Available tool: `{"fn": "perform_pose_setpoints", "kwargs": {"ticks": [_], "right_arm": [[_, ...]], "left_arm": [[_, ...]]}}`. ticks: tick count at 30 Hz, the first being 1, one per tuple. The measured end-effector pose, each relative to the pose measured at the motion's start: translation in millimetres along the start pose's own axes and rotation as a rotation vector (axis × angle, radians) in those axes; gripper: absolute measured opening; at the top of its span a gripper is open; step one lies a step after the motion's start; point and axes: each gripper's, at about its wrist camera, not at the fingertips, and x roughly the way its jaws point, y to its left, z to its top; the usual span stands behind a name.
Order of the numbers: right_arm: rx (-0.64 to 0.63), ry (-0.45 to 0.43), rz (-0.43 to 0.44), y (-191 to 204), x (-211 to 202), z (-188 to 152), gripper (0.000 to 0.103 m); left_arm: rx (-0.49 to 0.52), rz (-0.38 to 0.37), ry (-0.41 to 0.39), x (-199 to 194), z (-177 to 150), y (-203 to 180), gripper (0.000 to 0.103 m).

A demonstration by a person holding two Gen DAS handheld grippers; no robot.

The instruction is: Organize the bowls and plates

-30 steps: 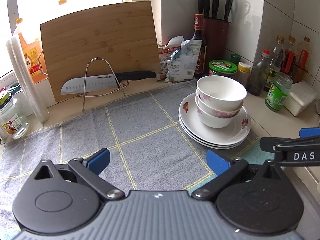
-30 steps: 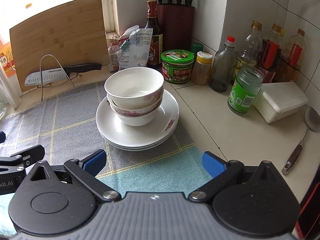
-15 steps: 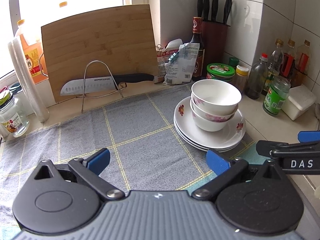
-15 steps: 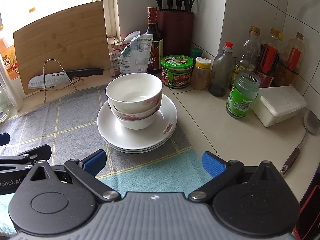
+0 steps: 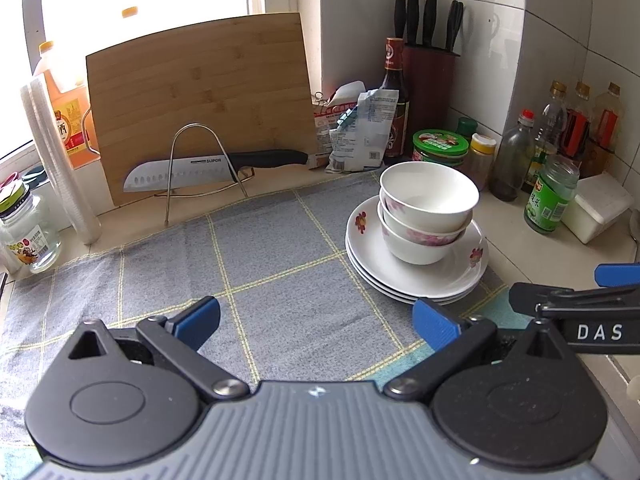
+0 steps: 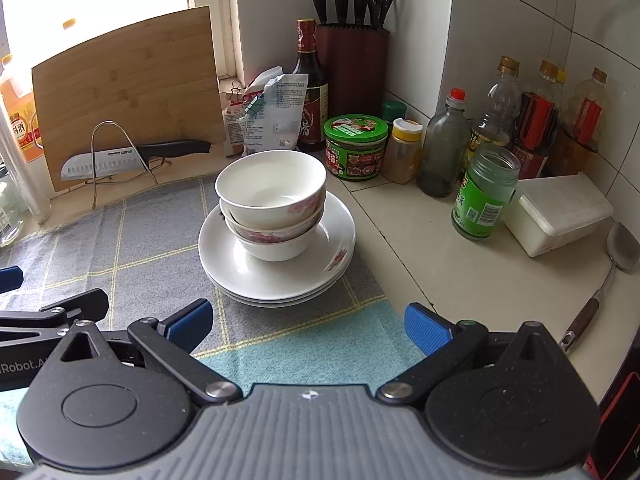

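Lying ahead of right claw (image 6: pixel 306 326): stacked bowls (image 6: pixel 272 200).

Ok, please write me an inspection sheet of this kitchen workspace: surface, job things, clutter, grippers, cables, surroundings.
Surface: checked cloth spread over a pale counter.
Job's things: bowls nested, standing on stacked plates at the cloth's right edge.
Clutter: knife on a wire rack, cutting board leaning behind it, green jar, white box, spatula, sauce bottles along the wall.
Grippers: left gripper and right gripper, both jaws wide, empty, short of the dishes.
Cables: nothing seen.
Surroundings: tiled corner, knife block, bright window.
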Motion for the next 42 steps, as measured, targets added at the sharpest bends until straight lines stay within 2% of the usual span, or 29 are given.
{"fn": "perform_pose_setpoints", "kwargs": {"ticks": [42], "right_arm": [[-0.006, -0.005, -0.021, -0.2, -5.1, -0.9, 0.103]], "left_arm": [[0.002, 0.000, 0.000, -2.4, -0.8, 1.0, 0.102]]}}
